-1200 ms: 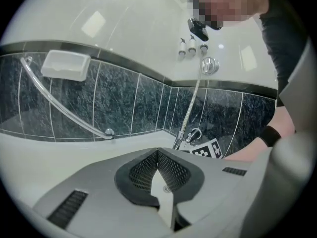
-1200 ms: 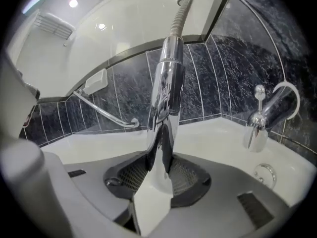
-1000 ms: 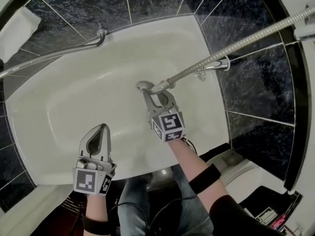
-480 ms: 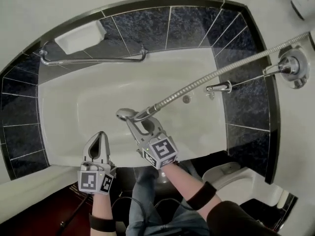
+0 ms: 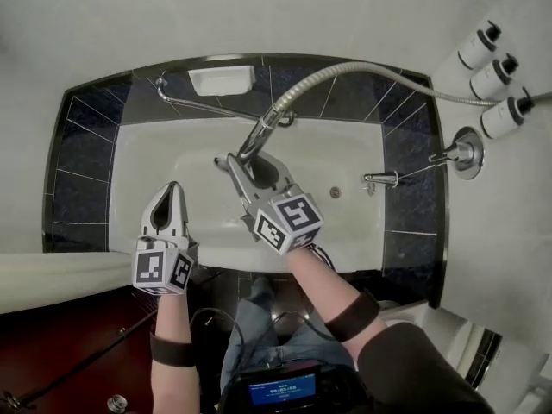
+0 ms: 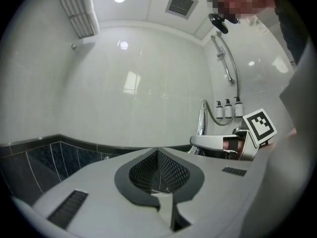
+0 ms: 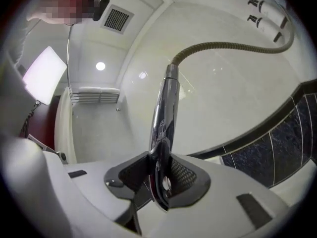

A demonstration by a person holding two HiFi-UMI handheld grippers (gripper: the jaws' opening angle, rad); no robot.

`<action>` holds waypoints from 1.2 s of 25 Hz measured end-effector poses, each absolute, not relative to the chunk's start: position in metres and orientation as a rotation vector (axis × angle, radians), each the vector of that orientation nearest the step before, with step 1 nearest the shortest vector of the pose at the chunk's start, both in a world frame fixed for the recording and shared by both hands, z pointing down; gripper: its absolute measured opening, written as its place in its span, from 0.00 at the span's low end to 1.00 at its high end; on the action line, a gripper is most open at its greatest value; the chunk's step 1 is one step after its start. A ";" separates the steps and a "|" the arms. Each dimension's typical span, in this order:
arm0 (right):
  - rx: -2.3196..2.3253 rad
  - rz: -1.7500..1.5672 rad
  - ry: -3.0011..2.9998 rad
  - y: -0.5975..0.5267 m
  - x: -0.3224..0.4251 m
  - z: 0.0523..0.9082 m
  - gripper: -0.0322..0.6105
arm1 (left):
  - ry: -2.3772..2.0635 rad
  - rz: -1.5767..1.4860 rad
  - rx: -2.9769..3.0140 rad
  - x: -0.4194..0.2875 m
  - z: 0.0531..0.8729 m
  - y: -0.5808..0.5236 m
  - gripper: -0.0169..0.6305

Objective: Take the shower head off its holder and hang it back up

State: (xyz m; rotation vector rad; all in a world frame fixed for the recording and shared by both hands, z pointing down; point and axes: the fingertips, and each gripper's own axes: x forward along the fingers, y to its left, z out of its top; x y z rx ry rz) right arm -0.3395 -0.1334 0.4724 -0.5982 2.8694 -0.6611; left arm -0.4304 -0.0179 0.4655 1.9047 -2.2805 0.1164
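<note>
In the head view the right gripper (image 5: 246, 160) is held up over the white tub (image 5: 172, 145). Its fingers are clamped on the chrome handle of the shower head (image 5: 256, 141), and the jaws are closing on it. The shower head sits between the jaws, above the tub's far side. Its hose (image 5: 362, 67) arcs up and away to the right wall, passing near three bottles (image 5: 496, 76). The left gripper (image 5: 172, 190) hovers beside the right one, to its left and apart from it, over the tub's near rim. Its fingers are together with nothing between them. A tap (image 5: 379, 179) sticks out at the tub's right end, and a bar (image 5: 198, 103) runs along the dark tiles (image 5: 82, 153) behind the tub.

In the left gripper view the left gripper (image 6: 157, 151) has its two jaws pressed together and empty, pointing at a pale wall. To the right are the right gripper (image 6: 210, 143) with its marker cube (image 6: 260, 125), the shower head (image 6: 202, 123) rising from it, and the bottles (image 6: 228, 108) behind.

In the right gripper view the right gripper (image 7: 161, 175) has its pads tight on either side of the shower head (image 7: 166, 113). The handle stands nearly upright between them. The hose (image 7: 233, 46) bends off from its top to the right, and the tiles (image 7: 277, 148) show low on the right.
</note>
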 end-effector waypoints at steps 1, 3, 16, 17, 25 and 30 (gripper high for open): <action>-0.579 -0.649 2.859 -0.135 -0.342 0.450 0.25 | -2.305 0.102 1.906 -0.434 0.448 -0.017 0.03; -0.539 -0.635 2.831 -0.136 -0.345 0.409 0.25 | -2.349 0.072 1.906 -0.440 0.415 -0.014 0.03; -0.368 -0.634 2.584 -0.158 -0.344 0.198 0.25 | -2.567 -0.074 1.987 -0.455 0.239 -0.025 0.03; -0.364 -0.621 2.570 -0.163 -0.342 0.182 0.25 | -2.577 -0.077 2.001 -0.453 0.226 -0.030 0.03; -0.363 -0.547 2.467 -0.200 -0.305 0.069 0.25 | -2.582 -0.075 2.224 -0.405 0.121 -0.089 0.03; -0.365 -0.485 2.409 -0.222 -0.274 0.010 0.26 | -2.561 -0.076 2.321 -0.379 0.069 -0.125 0.03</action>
